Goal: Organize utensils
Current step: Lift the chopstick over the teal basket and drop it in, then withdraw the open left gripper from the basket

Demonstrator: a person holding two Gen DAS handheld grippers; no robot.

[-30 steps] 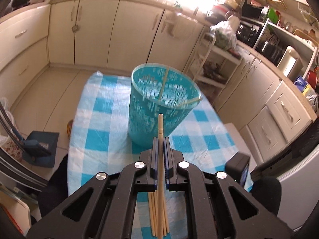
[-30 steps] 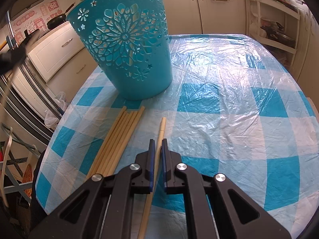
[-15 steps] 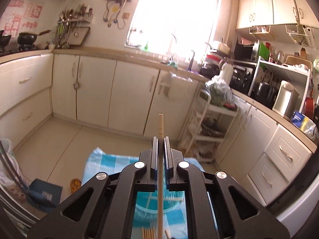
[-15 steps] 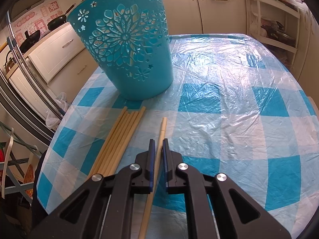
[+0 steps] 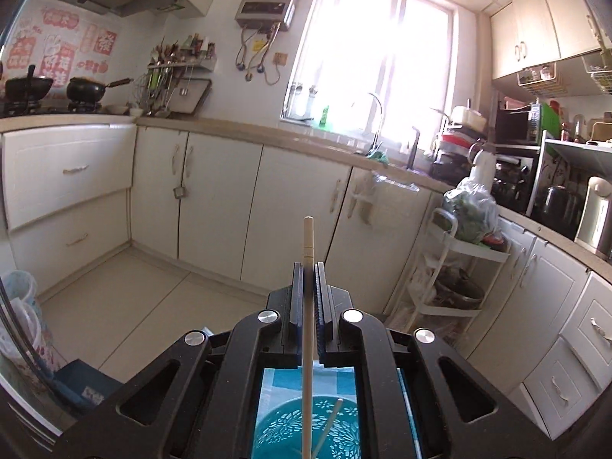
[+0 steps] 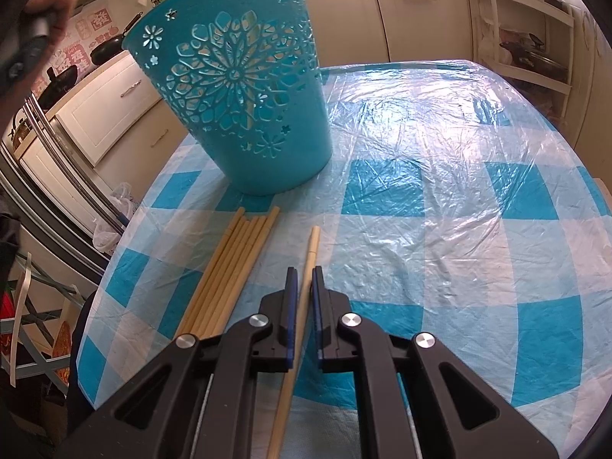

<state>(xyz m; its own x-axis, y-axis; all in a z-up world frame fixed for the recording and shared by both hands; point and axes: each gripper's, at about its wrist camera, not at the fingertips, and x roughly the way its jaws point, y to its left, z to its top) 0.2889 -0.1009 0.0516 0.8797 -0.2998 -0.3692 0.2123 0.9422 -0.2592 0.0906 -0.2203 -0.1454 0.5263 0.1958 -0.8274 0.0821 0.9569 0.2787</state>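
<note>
My left gripper (image 5: 308,267) is shut on a wooden chopstick (image 5: 308,241) and holds it upright, high above the teal cut-out basket (image 5: 306,432); the chopstick's lower end hangs over the basket's mouth, where another chopstick leans. In the right wrist view the basket (image 6: 237,88) stands on the checked table (image 6: 459,199). My right gripper (image 6: 302,273) is shut on a single chopstick (image 6: 311,244) lying on the cloth. A bundle of several chopsticks (image 6: 233,264) lies just left of it.
The person's hand with the left gripper handle (image 6: 42,11) shows above the basket's left. A white rack trolley (image 5: 455,267) stands past the table's far side. Cabinets (image 5: 214,202) line the walls. The plastic table cover is wrinkled.
My left gripper has risen and tilted up with its chopstick, from table level to above the basket. My right gripper has stayed in place on its chopstick.
</note>
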